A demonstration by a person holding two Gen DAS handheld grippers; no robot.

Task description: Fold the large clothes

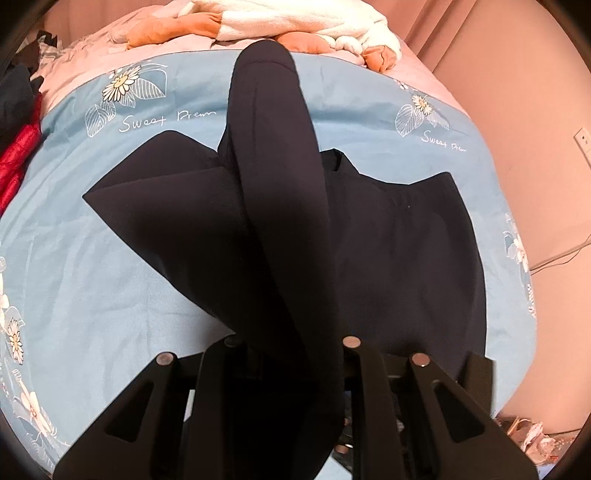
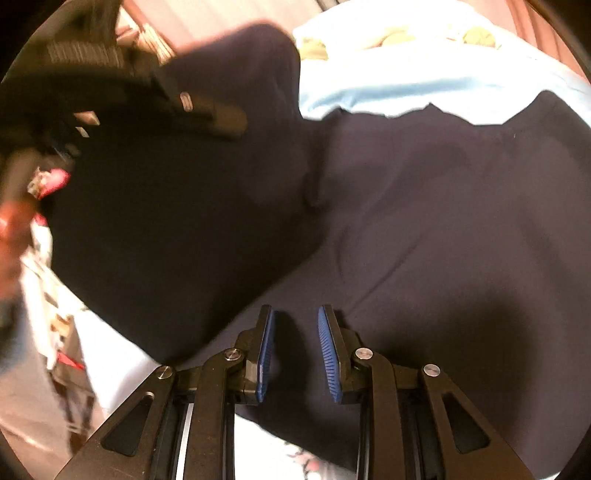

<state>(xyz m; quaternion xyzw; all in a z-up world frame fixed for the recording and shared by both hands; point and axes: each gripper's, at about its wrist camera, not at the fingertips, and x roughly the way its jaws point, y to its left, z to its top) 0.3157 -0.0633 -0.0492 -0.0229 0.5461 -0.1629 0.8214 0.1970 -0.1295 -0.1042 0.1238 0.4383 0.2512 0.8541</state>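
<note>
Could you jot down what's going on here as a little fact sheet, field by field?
Setting: bed with light blue flowered sheet
Garment: dark navy garment spread on the sheet
Left tongs: shut on a long part of the garment, lifting it off the bed
Right tongs: blue pads apart, nothing between them, above the flat cloth
Far end: white and orange bedding

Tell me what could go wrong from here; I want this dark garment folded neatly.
The left gripper holds only a narrow raised strip of the dark garment, so it may slip or drag the flat part askew. The right gripper hangs with jaws apart above the cloth, pinning nothing.
</note>
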